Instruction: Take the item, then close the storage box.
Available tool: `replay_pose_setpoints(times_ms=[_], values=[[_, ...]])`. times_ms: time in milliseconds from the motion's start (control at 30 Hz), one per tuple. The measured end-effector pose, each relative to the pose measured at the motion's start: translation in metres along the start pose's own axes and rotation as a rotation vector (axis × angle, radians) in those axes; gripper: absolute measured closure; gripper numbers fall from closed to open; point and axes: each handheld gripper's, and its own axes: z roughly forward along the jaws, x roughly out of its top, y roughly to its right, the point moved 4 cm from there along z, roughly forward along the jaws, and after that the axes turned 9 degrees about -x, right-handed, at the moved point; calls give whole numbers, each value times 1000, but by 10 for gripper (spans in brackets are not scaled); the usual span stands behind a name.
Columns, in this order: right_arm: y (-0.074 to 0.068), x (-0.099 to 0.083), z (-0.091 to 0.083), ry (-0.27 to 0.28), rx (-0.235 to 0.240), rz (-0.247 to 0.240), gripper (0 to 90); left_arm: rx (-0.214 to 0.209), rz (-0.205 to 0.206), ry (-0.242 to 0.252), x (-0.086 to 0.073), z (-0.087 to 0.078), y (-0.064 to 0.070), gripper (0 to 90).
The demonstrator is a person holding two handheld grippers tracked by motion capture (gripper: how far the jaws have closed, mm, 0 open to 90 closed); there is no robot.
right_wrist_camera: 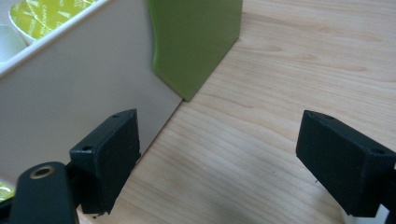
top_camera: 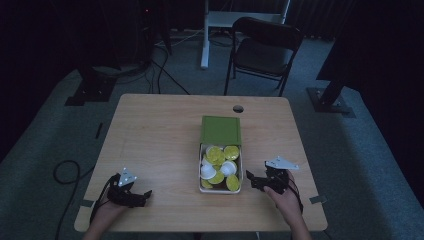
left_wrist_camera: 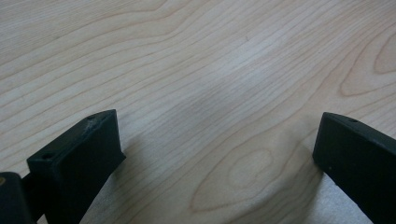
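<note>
Near the middle of the table [top_camera: 150, 130] stood the box [top_camera: 220, 189], a pale tray of yellow-green and white capsules [top_camera: 220, 165] with its green lid [top_camera: 220, 130] lying at the far end. The right gripper [top_camera: 252, 179] rested just right of the box's near corner, its jaws spread wide and pinching nothing; in the right gripper view the pale side wall [right_wrist_camera: 70, 102] rose just beside the left jaw, apparently not touching it. The left gripper [top_camera: 142, 196] sat well apart at the near left, likewise spread over bare wood. The work looked to be at its approach step, nothing yet grasped. A next move would probably call for lifting the right gripper over the wall toward a capsule.
</note>
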Motion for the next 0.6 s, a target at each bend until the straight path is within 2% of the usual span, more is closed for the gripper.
replay_pose_setpoints(times_ms=[200, 367, 500, 600], values=[[-5, -5, 2, -18, 22, -14, 122, -37, 23, 12, 8, -1, 11, 11], [-7, -10, 4, -30, 23, 0, 121, -65, 44, 18, 14, -1, 24, 11], [-7, -12, 0, -24, 26, -5, 121, -108, 61, 31, 20, -1, 36, 11], [-7, -15, -2, -36, 27, -34, 121, -126, 85, 46, 26, -1, 45, 11]])
